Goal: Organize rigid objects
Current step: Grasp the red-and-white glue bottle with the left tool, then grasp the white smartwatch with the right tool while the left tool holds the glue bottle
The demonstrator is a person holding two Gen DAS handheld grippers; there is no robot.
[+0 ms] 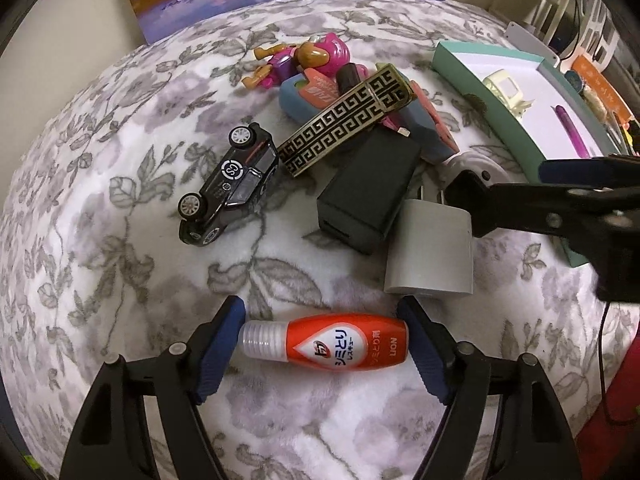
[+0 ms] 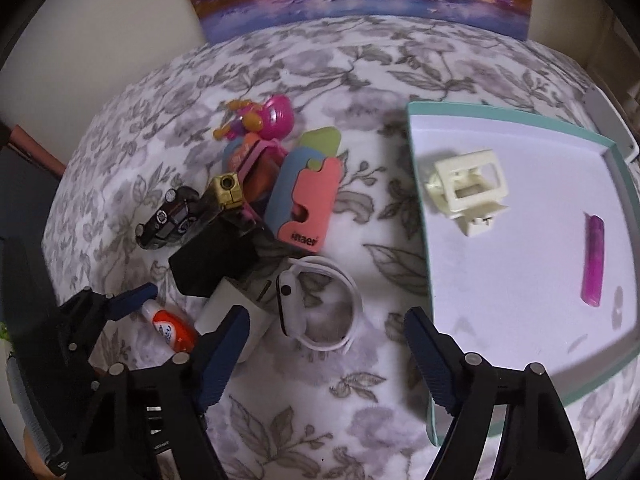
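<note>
The left gripper [image 1: 322, 340] stands wide, its blue pads on either side of the orange stain-remover bottle [image 1: 334, 343], which lies on its side on the floral blanket [image 1: 100, 240] with the clear cap toward the left finger; whether the pads touch the bottle cannot be told. Just ahead of the right finger lies a grey charger block [image 1: 430, 254], touching a black adapter [image 1: 370, 192] further ahead. Ahead and to the left of the jaws a black toy car [image 1: 230, 192] rests on its side, and beyond the adapter a gold key-pattern case [image 1: 348, 114] lies across a blue-and-pink foam piece [image 1: 298, 98], with a pink toy figure [image 1: 304, 60] at the far end of the pile. The right gripper [image 2: 326, 344] is also wide and holds nothing; it hovers over the blanket with a white smartwatch [image 2: 320, 304] just ahead between its fingertips. To the right of its right finger sits the teal-rimmed tray [image 2: 418, 200], which holds a cream hair clip [image 2: 468, 190] and, well apart from it, a purple tube [image 2: 593, 260]. To the left of its left finger the bottle and the left gripper are in view, near the charger block.
</note>
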